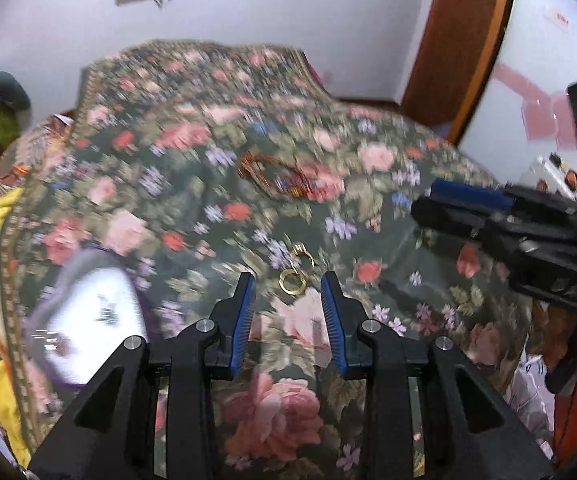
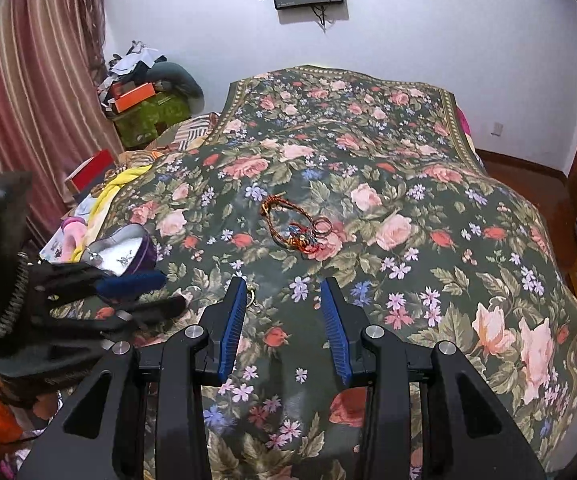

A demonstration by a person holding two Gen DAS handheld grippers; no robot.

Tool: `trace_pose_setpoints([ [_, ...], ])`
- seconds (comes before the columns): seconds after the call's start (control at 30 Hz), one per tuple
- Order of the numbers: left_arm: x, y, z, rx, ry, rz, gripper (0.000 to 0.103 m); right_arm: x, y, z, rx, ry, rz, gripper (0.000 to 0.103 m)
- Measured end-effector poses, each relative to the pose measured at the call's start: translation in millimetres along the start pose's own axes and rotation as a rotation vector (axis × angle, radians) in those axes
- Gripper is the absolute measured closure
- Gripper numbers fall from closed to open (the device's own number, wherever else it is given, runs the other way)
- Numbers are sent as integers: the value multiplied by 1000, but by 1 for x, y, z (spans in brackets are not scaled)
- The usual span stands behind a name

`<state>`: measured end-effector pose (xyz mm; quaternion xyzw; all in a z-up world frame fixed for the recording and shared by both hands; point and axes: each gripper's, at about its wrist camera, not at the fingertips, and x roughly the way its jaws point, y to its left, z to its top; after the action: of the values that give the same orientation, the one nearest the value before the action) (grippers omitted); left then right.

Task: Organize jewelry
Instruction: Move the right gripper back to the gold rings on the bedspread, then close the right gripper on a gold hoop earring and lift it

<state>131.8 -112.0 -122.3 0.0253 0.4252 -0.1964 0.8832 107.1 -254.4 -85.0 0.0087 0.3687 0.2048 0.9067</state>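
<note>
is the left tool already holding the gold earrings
No, the left tool is open, and the gold earrings lie on the floral blanket between its fingertips.

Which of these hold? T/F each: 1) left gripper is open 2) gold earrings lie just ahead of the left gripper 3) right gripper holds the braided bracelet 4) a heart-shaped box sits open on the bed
1) The left gripper is open: true.
2) Gold earrings lie just ahead of it on the floral bedspread: true.
3) False: the right gripper is open and empty; the braided bracelet lies farther up the bed.
4) The heart-shaped box sits open: true.
</note>
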Motion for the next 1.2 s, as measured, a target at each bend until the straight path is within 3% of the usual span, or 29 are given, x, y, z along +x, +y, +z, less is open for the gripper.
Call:
trace_pose_setpoints([
  [0.2,37,-4,-5,21,83,-7,70,9,-4,-4,12,22,19,68],
  [0.57,56,-4,0,47,59,8,73,18,-1,-9,13,52,38,68],
  [0.73,56,5,1,-3,57,-14,83,18,3,-9,11,53,38,68],
  [0.83,56,12,2,-38,58,-47,83,17,5,-8,6,52,36,68],
  [1.2,23,15,-3,-31,-13,27,84,28,9,-7,-14,85,32,68],
])
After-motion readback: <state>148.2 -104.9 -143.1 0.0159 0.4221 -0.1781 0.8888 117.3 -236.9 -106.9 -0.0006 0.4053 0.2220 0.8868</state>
